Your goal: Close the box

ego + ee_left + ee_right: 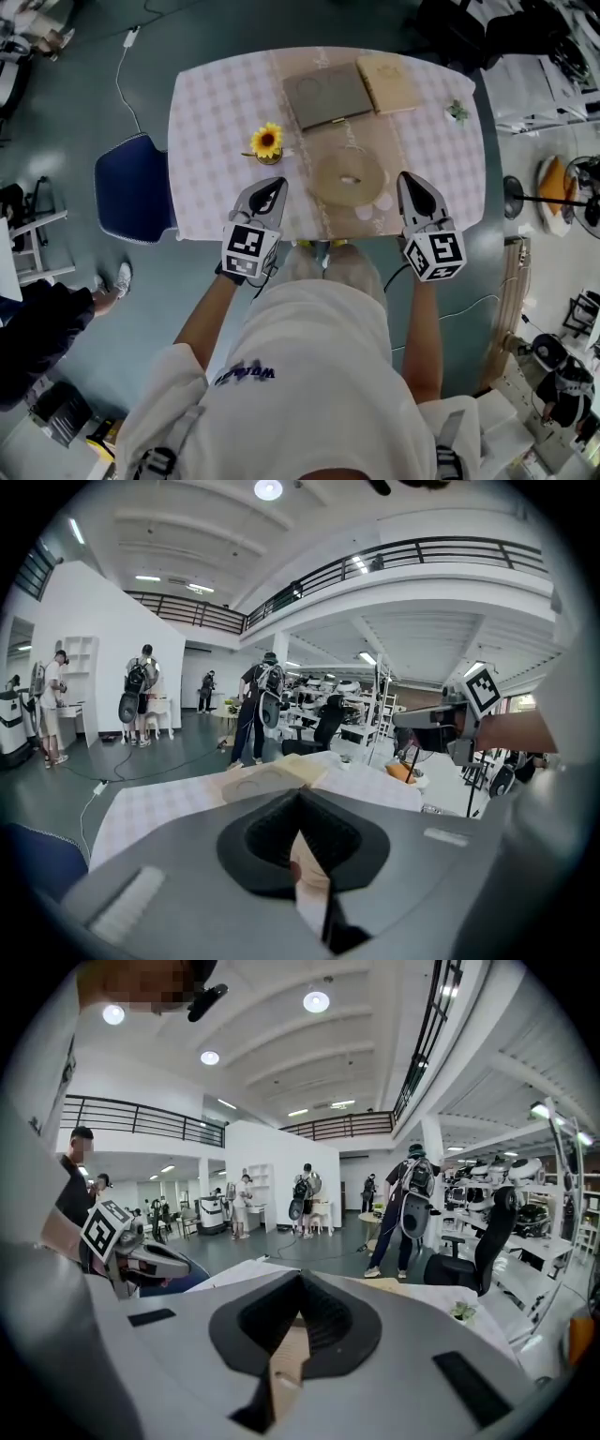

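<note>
Left gripper (275, 184) and right gripper (409, 178): jaws together, nothing held. Open box (326, 94) lies well apart toward 12 o'clock. Its lid (387, 82) sits at 11 o'clock from the right gripper, judged the nearer.

The box (323, 94) is matt, probably cardboard; the tablecloth (216, 122) is soft cloth.
</note>
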### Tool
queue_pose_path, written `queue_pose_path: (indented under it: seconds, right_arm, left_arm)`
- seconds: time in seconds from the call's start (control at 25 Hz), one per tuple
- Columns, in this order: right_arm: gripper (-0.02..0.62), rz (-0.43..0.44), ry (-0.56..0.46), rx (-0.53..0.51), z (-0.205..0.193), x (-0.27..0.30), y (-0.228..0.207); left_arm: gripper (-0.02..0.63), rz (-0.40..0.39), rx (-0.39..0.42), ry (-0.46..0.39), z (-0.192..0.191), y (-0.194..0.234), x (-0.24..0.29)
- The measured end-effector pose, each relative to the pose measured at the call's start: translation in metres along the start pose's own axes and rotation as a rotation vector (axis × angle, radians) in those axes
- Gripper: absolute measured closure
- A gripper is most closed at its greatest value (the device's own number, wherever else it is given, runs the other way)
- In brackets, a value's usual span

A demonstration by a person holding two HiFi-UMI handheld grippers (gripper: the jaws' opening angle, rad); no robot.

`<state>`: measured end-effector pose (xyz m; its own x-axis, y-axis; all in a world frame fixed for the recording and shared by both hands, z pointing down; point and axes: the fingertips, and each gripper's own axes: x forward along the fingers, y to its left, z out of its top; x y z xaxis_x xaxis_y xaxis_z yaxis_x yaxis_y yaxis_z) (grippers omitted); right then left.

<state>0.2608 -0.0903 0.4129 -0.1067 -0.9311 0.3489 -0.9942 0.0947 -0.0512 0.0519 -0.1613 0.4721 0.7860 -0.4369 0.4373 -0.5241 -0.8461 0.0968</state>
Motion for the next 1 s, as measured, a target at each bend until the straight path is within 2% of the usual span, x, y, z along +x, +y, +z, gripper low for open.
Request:
queue_pose_path:
  seconds: [0.16,0.24,0.36,0.44,0.6,0.76,0.92,1.0]
  right_arm:
    - [0.592,-0.037,-0.076,0.027,0.014,-0.029,-0.005]
    - [0.592,-0.049,-0.106,0.024,0.021,-0.041,-0.004]
    - [0.592,-0.047,-0.143,0.016,0.03,-0.062,0.0]
    - [0.592,-0.041,-0.163,0.021,0.033,-0.078,0.001]
    - [0.592,-0.068,-0.188,0.051,0.022,-0.118,-0.001]
    - [0.592,-0.158,-0.198,0.096,-0.005,-0.177,-0.004]
    - [0.592,-0.174,-0.183,0.14,-0.037,-0.234,0.016]
    - [0.592,-0.181,-0.194,0.133,-0.043,-0.254,0.024]
  left_arm:
    - [0.604,0.007,-0.142,-0.07,0.024,-0.002,-0.018]
    - [0.604,0.029,-0.144,-0.114,0.038,-0.003,-0.029]
    - [0.604,0.048,-0.192,-0.172,0.055,-0.006,-0.043]
    - [0.604,0.078,-0.18,-0.194,0.064,-0.009,-0.052]
    - [0.604,0.107,-0.211,-0.223,0.071,-0.023,-0.071]
    - [0.604,0.083,-0.069,-0.225,0.081,-0.059,-0.086]
    - [0.604,0.03,0.12,-0.234,0.087,-0.113,-0.103]
    - [0.604,0.007,0.186,-0.249,0.089,-0.134,-0.11]
